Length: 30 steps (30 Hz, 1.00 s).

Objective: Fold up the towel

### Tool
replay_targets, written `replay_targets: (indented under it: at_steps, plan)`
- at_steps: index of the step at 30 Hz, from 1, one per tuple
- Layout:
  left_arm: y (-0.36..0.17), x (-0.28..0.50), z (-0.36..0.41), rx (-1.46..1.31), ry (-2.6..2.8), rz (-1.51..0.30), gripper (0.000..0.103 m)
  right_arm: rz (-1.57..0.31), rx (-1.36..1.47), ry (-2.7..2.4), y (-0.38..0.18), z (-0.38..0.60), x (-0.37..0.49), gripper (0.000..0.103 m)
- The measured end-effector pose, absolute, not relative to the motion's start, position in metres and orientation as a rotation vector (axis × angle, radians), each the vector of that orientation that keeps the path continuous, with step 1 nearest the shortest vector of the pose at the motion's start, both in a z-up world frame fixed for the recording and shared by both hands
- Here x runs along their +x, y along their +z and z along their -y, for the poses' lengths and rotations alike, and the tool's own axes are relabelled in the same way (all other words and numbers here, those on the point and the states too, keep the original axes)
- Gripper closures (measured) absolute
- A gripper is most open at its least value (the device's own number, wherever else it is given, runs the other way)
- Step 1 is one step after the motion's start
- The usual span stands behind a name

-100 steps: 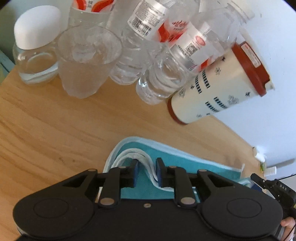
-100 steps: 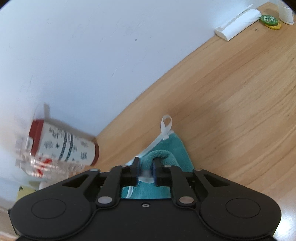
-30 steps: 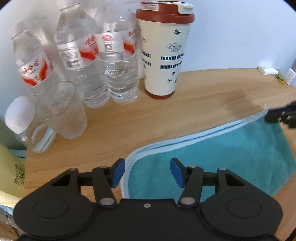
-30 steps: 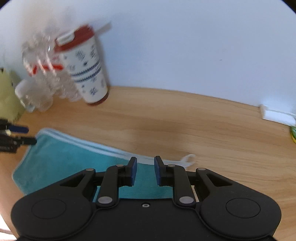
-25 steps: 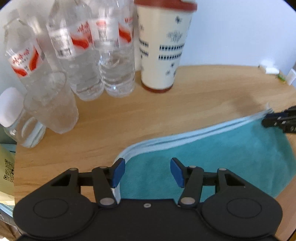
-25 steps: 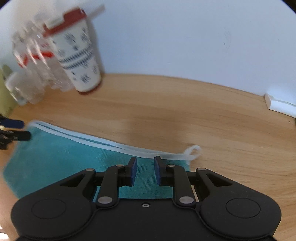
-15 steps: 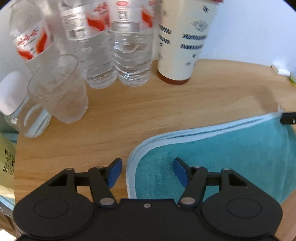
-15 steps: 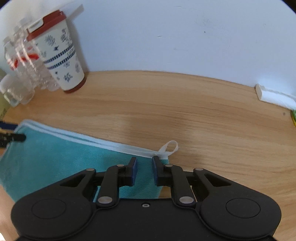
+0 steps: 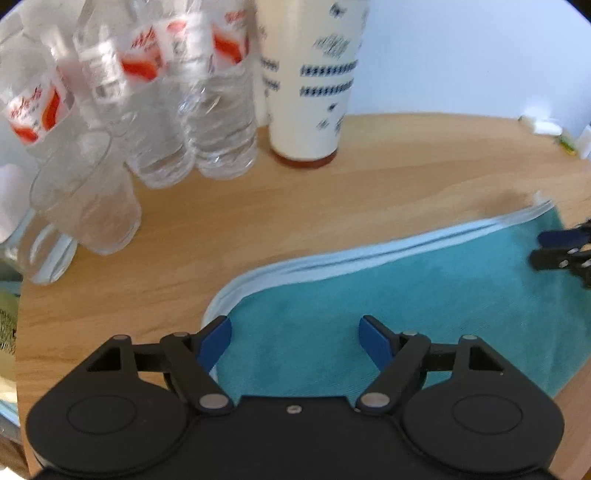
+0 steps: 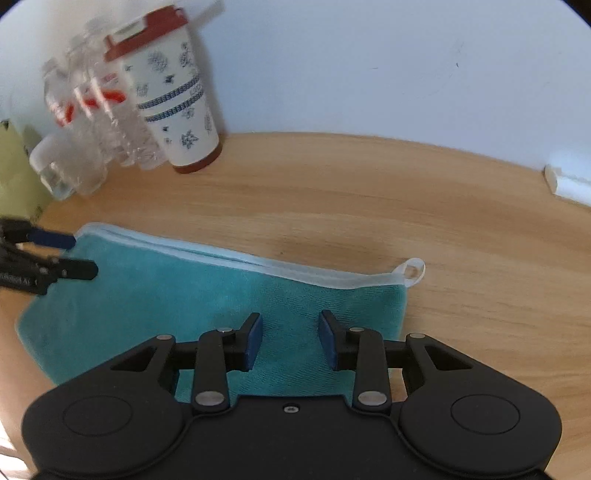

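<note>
Teal terry towel [image 10: 177, 291], edged with a pale blue-white binding and carrying a small hanging loop [image 10: 413, 271] at one corner, lies flat on the wooden table [image 10: 369, 192] across the lower centre of both views. Two bound edges run stacked along its far side, which suggests it is doubled over once; the judgement is that one fold is complete and the cloth has been let go.

Left tongs [image 9: 294, 338] are spread wide and grasp nothing, poised above the rounded corner at the towel's end in the lower left of the left wrist view. Right tongs [image 10: 290, 341] are likewise released and empty, parted over the end near the loop. Whether either set touches the cloth cannot be told.

A further fold, if wanted, would call for both tongs to pinch one end, lift it and carry it across to the other, corners aligned.

Beyond the towel, in the upper left of each frame, stand a patterned tumbler [image 9: 308, 85] with a red-brown lid [image 10: 144, 33], clear water bottles [image 9: 218, 110] and a drinking glass [image 9: 92, 199], all well apart from the cloth.
</note>
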<state>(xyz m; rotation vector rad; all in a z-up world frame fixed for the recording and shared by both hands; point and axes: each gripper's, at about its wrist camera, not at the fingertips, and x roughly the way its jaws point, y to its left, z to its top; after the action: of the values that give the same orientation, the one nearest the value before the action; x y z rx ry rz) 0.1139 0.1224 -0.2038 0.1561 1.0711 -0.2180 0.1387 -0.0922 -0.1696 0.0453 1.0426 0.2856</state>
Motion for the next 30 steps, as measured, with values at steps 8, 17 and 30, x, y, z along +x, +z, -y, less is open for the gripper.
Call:
replay_targets:
  at_steps: [8,17,30]
  plan:
    - [-0.206,0.109,-0.130,0.142,-0.184,-1.070,0.024,-1.067,0.002,0.247,-0.166,0.118,0.136,0.065]
    - [-0.158,0.077,-0.126,0.101,-0.201,-1.083,0.000,-1.048,0.040,0.123,-0.121,0.105,0.100,0.055]
    - [-0.071,0.000,-0.103,0.014,-0.210,-0.913,0.000,-0.835,0.037,-0.003,-0.015,0.062,0.014,0.018]
